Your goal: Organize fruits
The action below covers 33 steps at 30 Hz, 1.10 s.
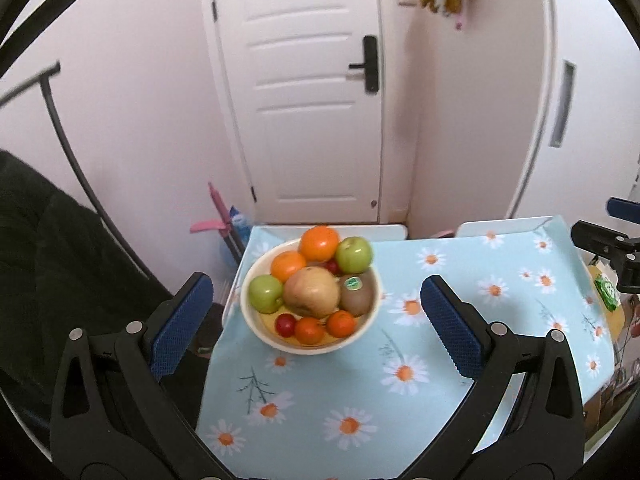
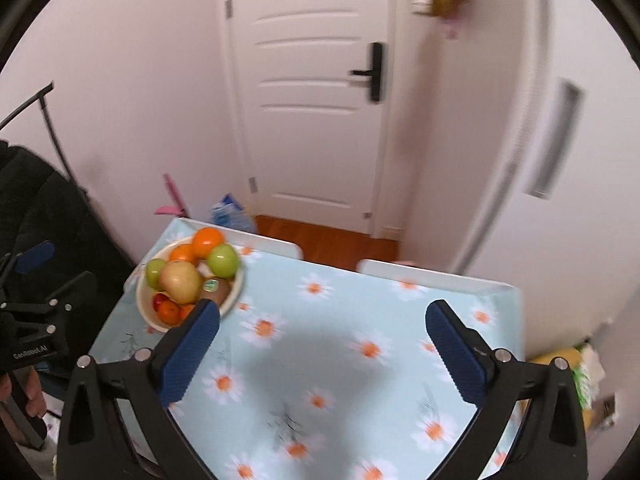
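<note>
A cream bowl stands near the far left corner of the table, heaped with fruit. It holds two oranges, two green apples, a large yellow-brown pear, a kiwi with a green sticker, small tangerines and small red fruits. My left gripper hangs open above the table with nothing between its blue pads, and the bowl shows in the gap. My right gripper is open and empty over the middle of the table, with the bowl beyond its left finger.
The table wears a light blue daisy cloth. Two white chair backs line its far edge before a white door. A black coat hangs on the left. A green packet lies at the right edge.
</note>
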Motion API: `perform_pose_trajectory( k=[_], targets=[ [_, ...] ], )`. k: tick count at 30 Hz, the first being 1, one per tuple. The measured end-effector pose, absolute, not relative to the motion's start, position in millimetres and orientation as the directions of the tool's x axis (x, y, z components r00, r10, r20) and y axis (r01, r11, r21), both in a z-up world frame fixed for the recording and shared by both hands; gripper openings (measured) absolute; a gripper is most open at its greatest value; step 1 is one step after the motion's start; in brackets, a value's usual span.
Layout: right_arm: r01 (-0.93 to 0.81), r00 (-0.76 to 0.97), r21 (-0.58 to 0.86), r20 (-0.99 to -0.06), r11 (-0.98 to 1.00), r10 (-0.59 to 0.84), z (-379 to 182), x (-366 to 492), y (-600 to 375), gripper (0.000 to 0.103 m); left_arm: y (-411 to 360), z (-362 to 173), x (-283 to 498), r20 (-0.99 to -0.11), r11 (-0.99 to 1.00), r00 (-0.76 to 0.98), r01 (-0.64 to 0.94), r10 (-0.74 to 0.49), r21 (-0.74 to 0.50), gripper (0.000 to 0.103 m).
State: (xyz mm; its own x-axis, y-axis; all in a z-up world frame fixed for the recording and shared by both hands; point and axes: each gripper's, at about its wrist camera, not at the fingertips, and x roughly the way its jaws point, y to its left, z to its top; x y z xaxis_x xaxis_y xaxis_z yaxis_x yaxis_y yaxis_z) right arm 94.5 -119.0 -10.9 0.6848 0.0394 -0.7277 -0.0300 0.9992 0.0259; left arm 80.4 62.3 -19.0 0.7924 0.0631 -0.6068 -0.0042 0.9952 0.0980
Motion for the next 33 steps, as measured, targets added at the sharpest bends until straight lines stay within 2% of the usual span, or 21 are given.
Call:
perform_pose_trajectory(
  k=[5, 9, 20, 33],
  targets=[
    [0.129, 0.68, -0.079, -0.719, 0.989, -0.146, 2, 48, -141, 0.103, 37, -12, 54, -0.585, 0.995, 0.811, 0.034, 0.025, 0.09, 0.103],
    [0.206, 0.671, -0.083, -0.713, 0.975, -0.202, 5, 18, -153, 0.103, 26, -11, 41, -0.586, 0.995, 0.81, 0.053, 0.007, 0.086, 0.103],
    [0.232, 0.692, -0.039, -0.695, 0.972, -0.193, 6, -19, -158, 0.103, 10, 0, 17, -0.55, 0.993, 0.835, 0.072, -0.011, 0.089, 0.103],
    [0.218, 0.706, -0.019, -0.687, 0.976, -0.171, 7, -21, -157, 0.103, 7, 4, 9, -0.525, 0.994, 0.851, 0.062, -0.006, 0.09, 0.103]
  ],
)
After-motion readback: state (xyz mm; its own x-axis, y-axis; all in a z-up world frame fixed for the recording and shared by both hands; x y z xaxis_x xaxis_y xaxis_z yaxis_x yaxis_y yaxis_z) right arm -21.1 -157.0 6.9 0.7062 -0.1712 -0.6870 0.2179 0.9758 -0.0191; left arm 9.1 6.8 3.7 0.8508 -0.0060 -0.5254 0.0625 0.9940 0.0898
